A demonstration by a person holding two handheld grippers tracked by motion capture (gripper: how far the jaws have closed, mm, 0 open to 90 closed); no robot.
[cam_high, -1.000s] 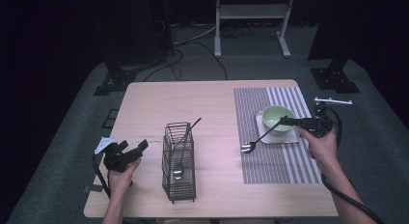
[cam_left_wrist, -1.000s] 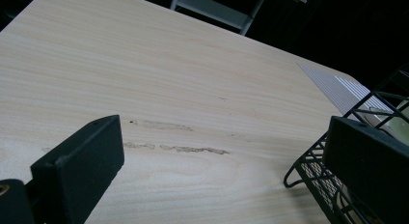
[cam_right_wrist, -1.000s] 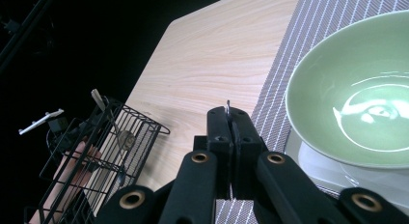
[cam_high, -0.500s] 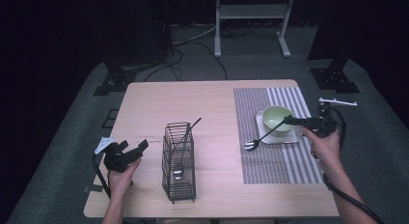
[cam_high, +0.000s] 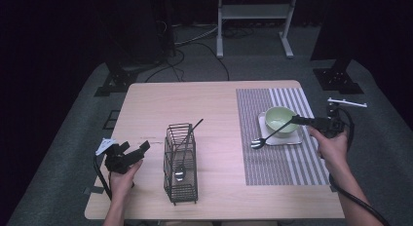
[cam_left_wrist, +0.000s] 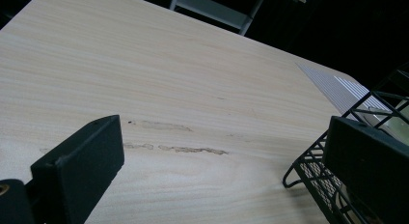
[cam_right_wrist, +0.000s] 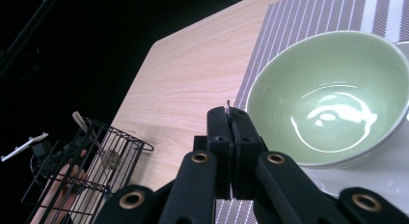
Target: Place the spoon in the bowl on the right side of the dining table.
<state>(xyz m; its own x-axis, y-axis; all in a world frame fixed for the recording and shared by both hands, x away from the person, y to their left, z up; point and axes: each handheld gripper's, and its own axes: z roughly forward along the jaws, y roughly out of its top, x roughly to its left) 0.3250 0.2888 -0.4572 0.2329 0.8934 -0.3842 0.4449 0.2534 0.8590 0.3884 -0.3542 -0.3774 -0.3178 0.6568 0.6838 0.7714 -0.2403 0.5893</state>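
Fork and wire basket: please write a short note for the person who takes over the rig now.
Right gripper: shut on the fork handle, head low over the striped mat, beside the green bowl on its white plate.
Left gripper: open, empty, left of the wire basket.
Done: fork picked up; one spoon stands in the basket.
Left: probably carry the fork to the basket and drop it in.

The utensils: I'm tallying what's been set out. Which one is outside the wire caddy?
The fork held by the right claw, its tines over the striped placemat beside the green bowl. The spoon stands inside the wire caddy.
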